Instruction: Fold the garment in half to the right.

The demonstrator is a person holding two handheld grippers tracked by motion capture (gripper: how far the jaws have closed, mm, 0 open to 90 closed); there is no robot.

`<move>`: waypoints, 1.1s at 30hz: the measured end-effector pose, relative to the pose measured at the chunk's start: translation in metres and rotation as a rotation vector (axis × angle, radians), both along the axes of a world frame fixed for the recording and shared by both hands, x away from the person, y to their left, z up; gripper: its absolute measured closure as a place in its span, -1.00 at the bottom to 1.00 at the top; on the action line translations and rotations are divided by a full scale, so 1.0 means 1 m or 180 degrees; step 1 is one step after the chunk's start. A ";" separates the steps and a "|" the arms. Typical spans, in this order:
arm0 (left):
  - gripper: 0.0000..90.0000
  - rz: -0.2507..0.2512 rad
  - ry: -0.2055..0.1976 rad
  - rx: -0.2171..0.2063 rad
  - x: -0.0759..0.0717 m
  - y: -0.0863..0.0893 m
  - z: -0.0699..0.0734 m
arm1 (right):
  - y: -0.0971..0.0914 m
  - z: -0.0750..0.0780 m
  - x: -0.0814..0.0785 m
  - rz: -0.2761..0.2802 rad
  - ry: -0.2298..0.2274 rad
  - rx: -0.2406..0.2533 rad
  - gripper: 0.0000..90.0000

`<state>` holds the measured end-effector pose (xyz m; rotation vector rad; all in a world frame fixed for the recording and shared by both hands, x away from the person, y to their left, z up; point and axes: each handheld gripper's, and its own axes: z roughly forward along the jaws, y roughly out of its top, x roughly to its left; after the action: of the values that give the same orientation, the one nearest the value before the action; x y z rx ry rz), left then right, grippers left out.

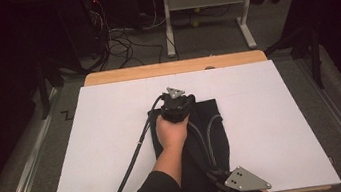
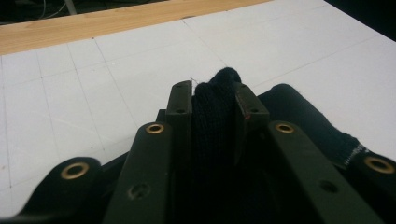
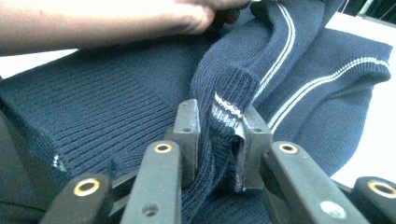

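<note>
A dark navy knit sweater point(image 1: 209, 136) with thin white stripes lies folded in the middle of the white board point(image 1: 272, 112). My left gripper point(image 1: 178, 106) sits at the sweater's far edge, held by a hand. In the left gripper view its jaws point(image 2: 214, 100) are shut on a bunched fold of the dark knit point(image 2: 219, 84). My right gripper point(image 1: 231, 181) is at the near edge of the sweater, close to the board's front. In the right gripper view it point(image 3: 219, 123) is shut on a ribbed, white-striped hem point(image 3: 224, 109) of the sweater. The person's other hand point(image 3: 140, 21) rests on the fabric beyond.
The white board lies on a wooden table point(image 1: 174, 67), with bare board to the left and right of the sweater. A black cable point(image 1: 133, 167) trails from the left gripper across the board's near left. A desk frame point(image 1: 207, 15) and loose wires stand on the floor behind.
</note>
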<state>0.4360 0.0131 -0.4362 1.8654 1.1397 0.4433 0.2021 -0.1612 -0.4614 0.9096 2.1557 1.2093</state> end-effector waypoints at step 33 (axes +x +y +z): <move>-1.00 -0.0130 -0.0332 -0.0328 -0.025 0.069 0.019 | 0.005 0.026 0.012 0.0063 0.0049 0.0407 -0.41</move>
<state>0.4107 0.0821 -0.4171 1.7526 1.0341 0.4452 0.2139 -0.1558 -0.4350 0.9554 2.1237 1.3669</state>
